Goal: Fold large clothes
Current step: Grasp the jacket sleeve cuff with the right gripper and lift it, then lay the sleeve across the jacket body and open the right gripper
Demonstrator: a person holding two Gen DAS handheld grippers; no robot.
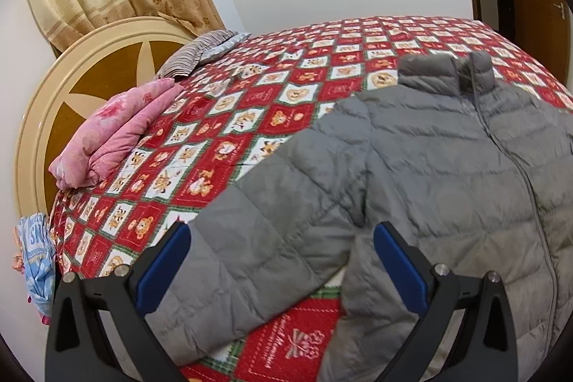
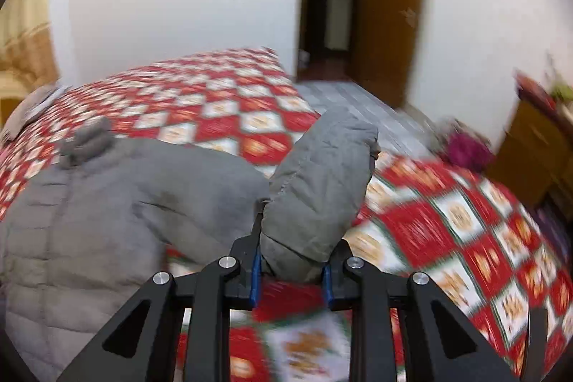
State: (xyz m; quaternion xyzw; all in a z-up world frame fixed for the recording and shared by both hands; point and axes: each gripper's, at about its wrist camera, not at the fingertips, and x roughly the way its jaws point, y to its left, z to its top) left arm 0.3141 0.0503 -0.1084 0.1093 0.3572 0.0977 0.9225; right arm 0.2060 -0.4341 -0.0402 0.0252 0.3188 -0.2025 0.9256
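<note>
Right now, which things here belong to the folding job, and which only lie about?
Job: grey puffer jacket; its sleeve, clamped in the right gripper; left gripper, open.
Lying about: pink quilt, striped pillow, patterned bedspread.

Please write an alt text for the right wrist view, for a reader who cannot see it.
The right gripper is shut on one sleeve of a grey puffer jacket and holds it raised above a bed with a red checked quilt. Behind are a white wall and an open brown door; the picture is blurred.
</note>
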